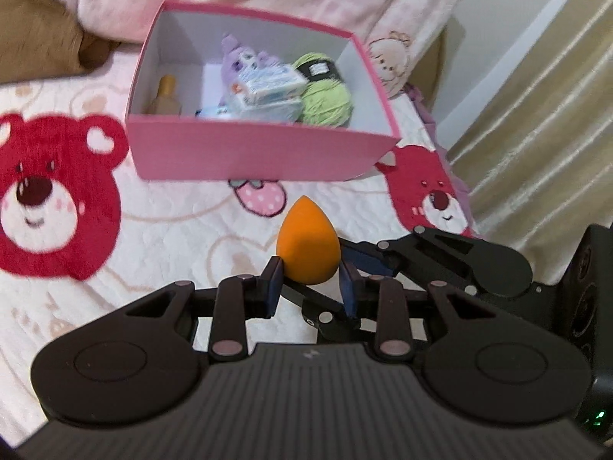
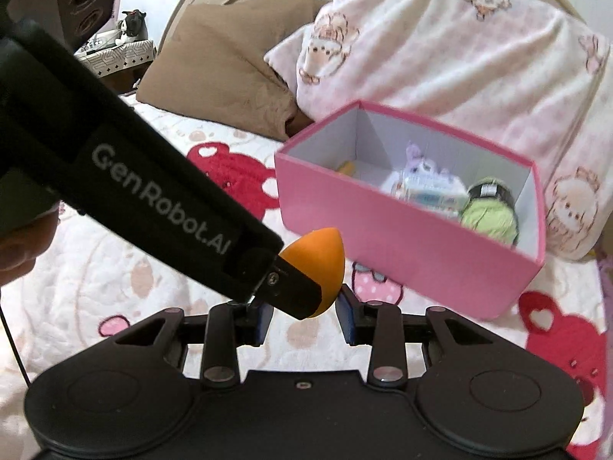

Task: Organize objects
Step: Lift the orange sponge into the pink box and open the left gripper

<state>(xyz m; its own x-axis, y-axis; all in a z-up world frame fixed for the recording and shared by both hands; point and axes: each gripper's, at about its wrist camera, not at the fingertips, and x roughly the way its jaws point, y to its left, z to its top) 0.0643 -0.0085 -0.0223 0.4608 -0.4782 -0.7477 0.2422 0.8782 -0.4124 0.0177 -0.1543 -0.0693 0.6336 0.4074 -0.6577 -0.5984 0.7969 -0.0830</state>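
An orange teardrop sponge [image 1: 308, 245] [image 2: 322, 253] hangs above the bed cover, point upward. My left gripper [image 1: 311, 283] is shut on its lower half, both blue pads pressing its sides. In the right wrist view one black left finger [image 2: 295, 295] crosses the sponge. My right gripper [image 2: 304, 316] is shut on the same sponge from the other side; its right pad touches the sponge and its left pad is partly hidden. Beyond stands an open pink box [image 1: 249, 149] [image 2: 402, 253] holding green yarn [image 1: 327, 101], a purple plush [image 1: 237, 53], a blue-white packet [image 1: 268, 88] and a tan bottle [image 1: 166, 96].
The bed cover [image 1: 49, 199] is white with red bear prints. A brown pillow [image 2: 222, 61] and a pink-white blanket [image 2: 459, 50] lie behind the box. A cream curtain [image 1: 536, 134] hangs past the bed's right edge. A nightstand [image 2: 118, 50] stands far left.
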